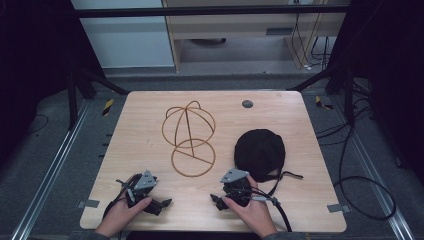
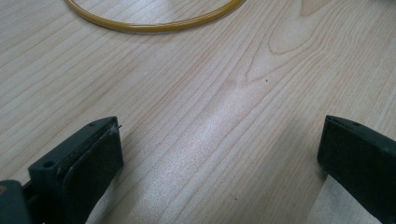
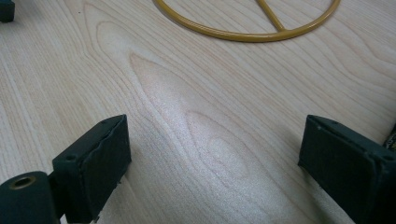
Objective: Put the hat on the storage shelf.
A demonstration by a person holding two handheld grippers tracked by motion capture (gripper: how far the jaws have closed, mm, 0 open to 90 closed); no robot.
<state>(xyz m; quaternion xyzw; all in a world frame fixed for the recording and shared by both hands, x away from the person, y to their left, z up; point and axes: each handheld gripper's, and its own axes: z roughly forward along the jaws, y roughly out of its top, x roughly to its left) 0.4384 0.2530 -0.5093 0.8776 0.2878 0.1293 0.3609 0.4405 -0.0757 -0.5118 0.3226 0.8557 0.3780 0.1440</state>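
Observation:
A golden wire hat stand point(image 1: 189, 140) lies flat on the middle of the wooden table point(image 1: 150, 115). To its right rests a black cap point(image 1: 260, 152) with a strap trailing toward the front. My left gripper point(image 1: 144, 192) sits near the front edge, left of centre, held in a hand. In the left gripper view it point(image 2: 222, 154) is open over bare wood, with the stand's ring point(image 2: 154, 27) ahead. My right gripper point(image 1: 235, 192) is just in front of the cap. In the right gripper view it point(image 3: 219, 158) is open too, nothing between its jaws, and the ring point(image 3: 243, 35) lies beyond.
A small grey disc point(image 1: 247, 104) is set into the table near the far edge. Black cables point(image 1: 360, 195) loop on the floor to the right. Metal rails point(image 1: 50, 170) run along both sides of the table. A dark corner of the other gripper point(image 3: 5, 10) shows far off.

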